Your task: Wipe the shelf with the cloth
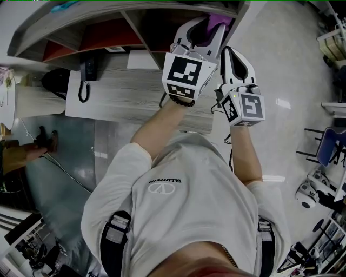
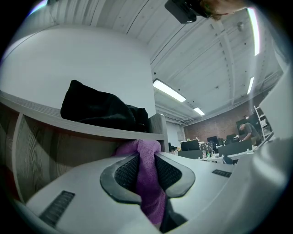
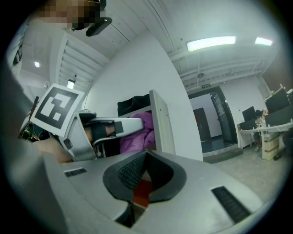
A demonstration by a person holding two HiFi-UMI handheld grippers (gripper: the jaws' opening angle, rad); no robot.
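On wood-grain shelf [image 2: 91, 128], black bag [image 2: 101, 109]; left claw [image 2: 146, 157] grips cloth [image 2: 151, 192].

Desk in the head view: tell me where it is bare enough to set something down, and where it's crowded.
The desk is bare between the phone and the left gripper, in front of the white sheet. Crowded: the right end of the shelf, where the left gripper holds the purple cloth, with the right gripper alongside.

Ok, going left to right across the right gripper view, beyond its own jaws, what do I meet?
The left gripper → purple cloth clamped in its jaws → white side panel of the shelf → dark doorway → desk at the far right.
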